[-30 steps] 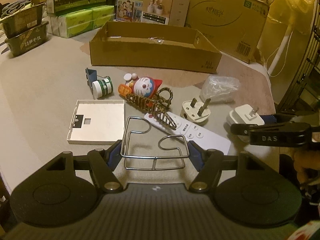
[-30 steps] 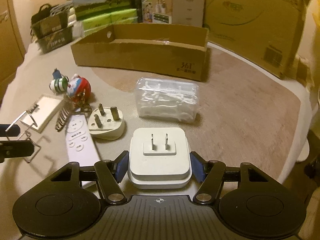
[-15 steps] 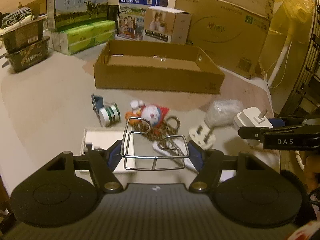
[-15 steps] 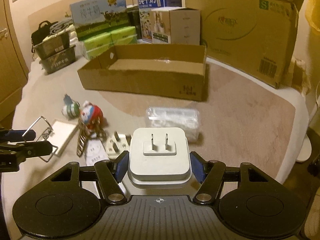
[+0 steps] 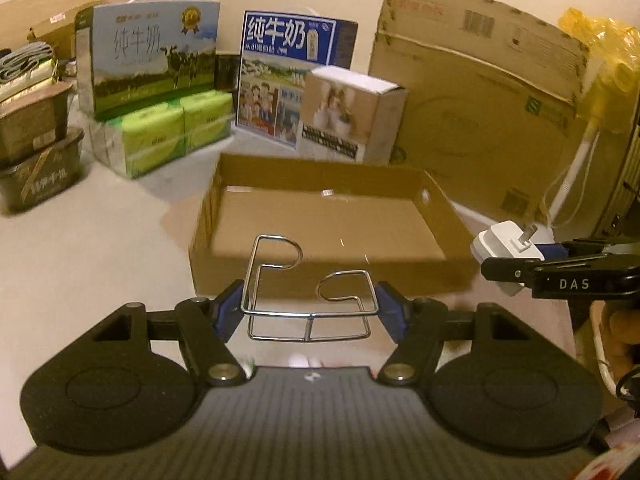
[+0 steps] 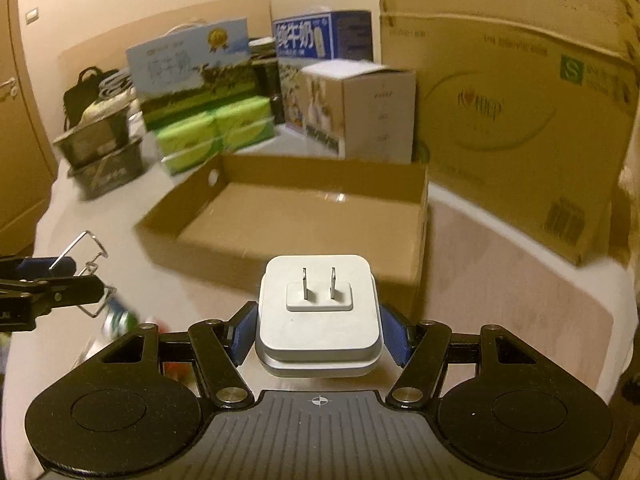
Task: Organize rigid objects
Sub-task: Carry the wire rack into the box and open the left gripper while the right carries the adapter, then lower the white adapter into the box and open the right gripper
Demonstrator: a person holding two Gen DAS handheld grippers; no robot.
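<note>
Both loads carried toward the shallow open brown cardboard tray (image 5: 332, 216).
My left tongs (image 5: 310, 308) clamp a bent chrome wire rack (image 5: 308, 300), my right tongs (image 6: 318, 334) a white square two-pin plug adapter (image 6: 318, 316); next I judge: clear the near wall, lower, release.

Light: dim, warm yellow cast
Blur: background cartons (image 6: 192, 92) smeared (worst in the right wrist view)
Distortion: fisheye bending, dark corners
Sharpest: lower centre of each frame

A pale, cloth-covered surface (image 5: 100, 248) carries an open shallow cardboard tray (image 5: 320, 216), green tissue packs (image 5: 168, 128), milk cartons (image 5: 288, 72), a small printed box (image 5: 352, 116), stacked dark containers (image 5: 36, 148) and a large cardboard box (image 5: 480, 112).
</note>
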